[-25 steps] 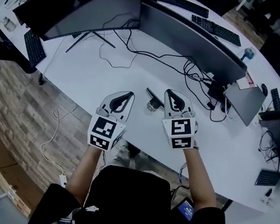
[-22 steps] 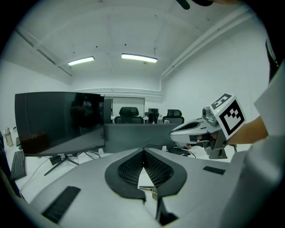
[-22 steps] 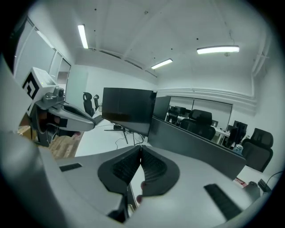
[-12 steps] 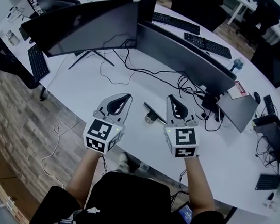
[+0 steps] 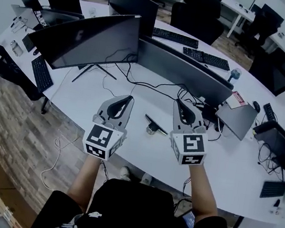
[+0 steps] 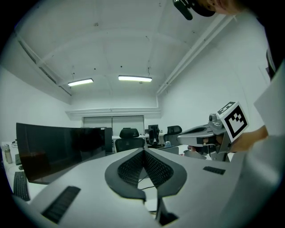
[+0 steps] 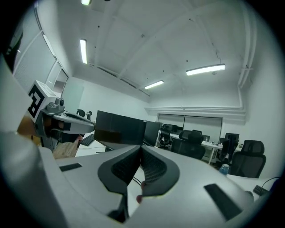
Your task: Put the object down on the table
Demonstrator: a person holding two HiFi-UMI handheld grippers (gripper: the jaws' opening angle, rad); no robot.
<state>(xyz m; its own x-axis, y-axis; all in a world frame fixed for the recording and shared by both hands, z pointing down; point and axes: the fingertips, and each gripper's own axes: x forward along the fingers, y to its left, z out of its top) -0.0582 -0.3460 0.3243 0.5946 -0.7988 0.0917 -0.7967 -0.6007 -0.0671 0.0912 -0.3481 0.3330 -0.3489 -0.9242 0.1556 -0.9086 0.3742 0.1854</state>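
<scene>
Both left gripper [image 5: 125, 99] and right gripper [image 5: 179, 102] closed; object [image 5: 153, 126] between them indistinct.

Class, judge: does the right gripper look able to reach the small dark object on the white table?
Probably yes: the dark object lies uncovered on the table just left of the right gripper, nothing between them. Its jaws are together, so they must open first.
</scene>
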